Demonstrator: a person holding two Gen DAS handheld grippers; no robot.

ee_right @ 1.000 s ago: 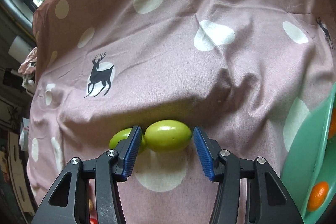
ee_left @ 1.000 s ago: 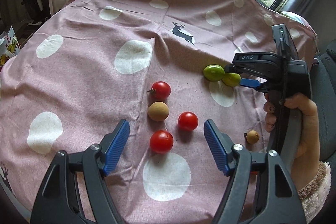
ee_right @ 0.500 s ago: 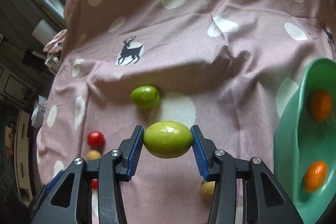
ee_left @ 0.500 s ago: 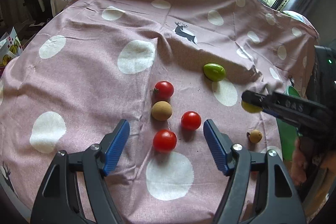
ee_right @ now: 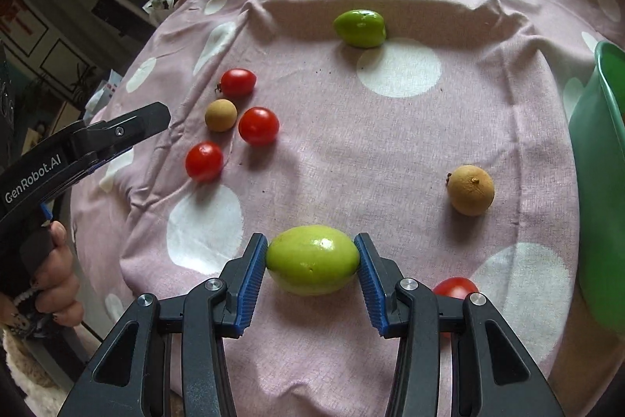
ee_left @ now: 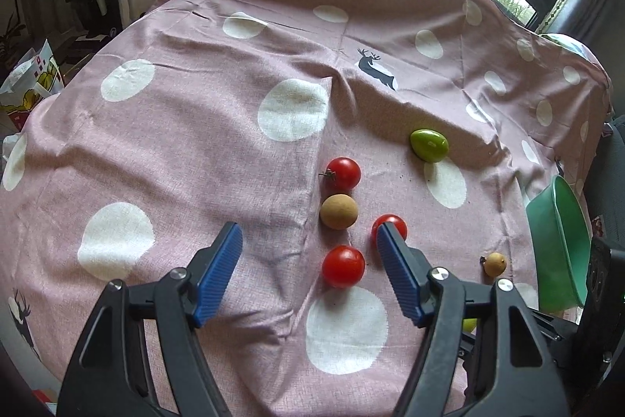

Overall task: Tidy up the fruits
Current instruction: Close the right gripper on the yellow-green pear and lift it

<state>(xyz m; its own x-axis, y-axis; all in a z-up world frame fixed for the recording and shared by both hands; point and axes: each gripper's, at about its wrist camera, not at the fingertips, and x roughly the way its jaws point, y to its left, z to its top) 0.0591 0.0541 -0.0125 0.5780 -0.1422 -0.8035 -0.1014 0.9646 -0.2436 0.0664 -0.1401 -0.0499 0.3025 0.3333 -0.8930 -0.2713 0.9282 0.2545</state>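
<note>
I see open cloth (ee_right: 390,151) between the tomato cluster (ee_right: 258,126) and the brown fruit (ee_right: 470,190), wide enough to pass through. The green bowl (ee_right: 597,182) walls off the right edge, and the left hand-held gripper (ee_right: 129,127) crowds the tomatoes' left side.

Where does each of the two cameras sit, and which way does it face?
Left wrist: on the left gripper, looking down along open jaws at red tomatoes.
Right wrist: on the right gripper, which grips a green fruit; the left hand shows.
Shared: the tomatoes, second green fruit, green bowl, spotted pink cloth.
</note>
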